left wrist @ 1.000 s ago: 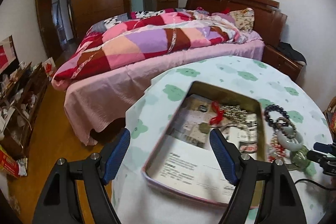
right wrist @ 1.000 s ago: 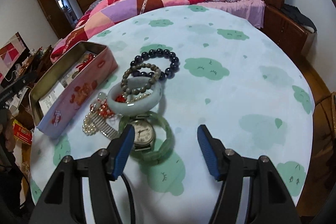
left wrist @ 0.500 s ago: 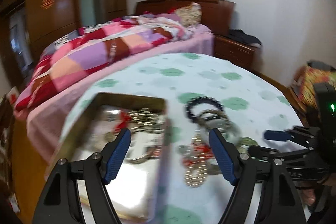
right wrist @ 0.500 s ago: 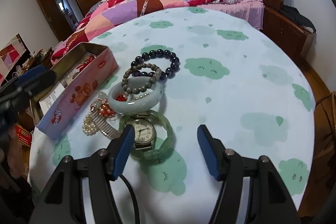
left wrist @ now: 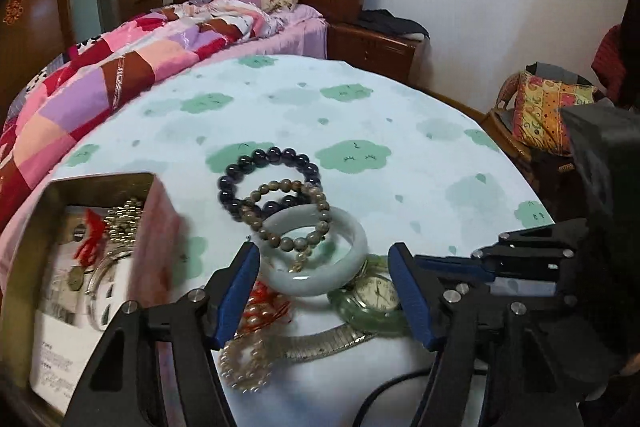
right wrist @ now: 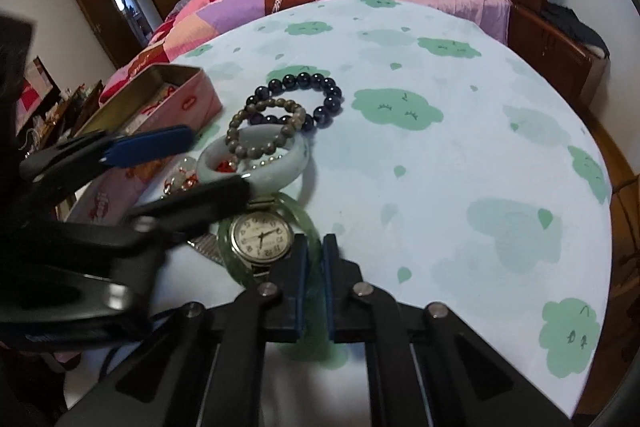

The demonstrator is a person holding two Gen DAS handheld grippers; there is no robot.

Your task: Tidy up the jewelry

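Observation:
A pile of jewelry lies on the round table: a dark bead bracelet [left wrist: 268, 163], a grey-brown bead bracelet [left wrist: 294, 215], a pale jade bangle [left wrist: 352, 247], a watch [right wrist: 262, 237] and a green bangle [right wrist: 310, 227] around the watch. My right gripper [right wrist: 314, 255] is shut on the green bangle's rim. My left gripper [left wrist: 324, 267] is open, its fingers either side of the pale jade bangle [right wrist: 280, 167]. An open pink tin [left wrist: 100, 227] at the left holds a red cord, a chain and a watch band.
A pearl and red bead strand [left wrist: 248, 347] and a metal watch strap [left wrist: 320, 345] lie by the left gripper. The table's cloud-print cloth [right wrist: 460, 147] stretches to the right. A bed [left wrist: 140, 59] stands behind the table, a chair with a patterned cushion [left wrist: 548, 111] at the right.
My left gripper swung from over the tin to the jewelry pile, around the pale bangle. My right gripper moved forward and closed on the green bangle.

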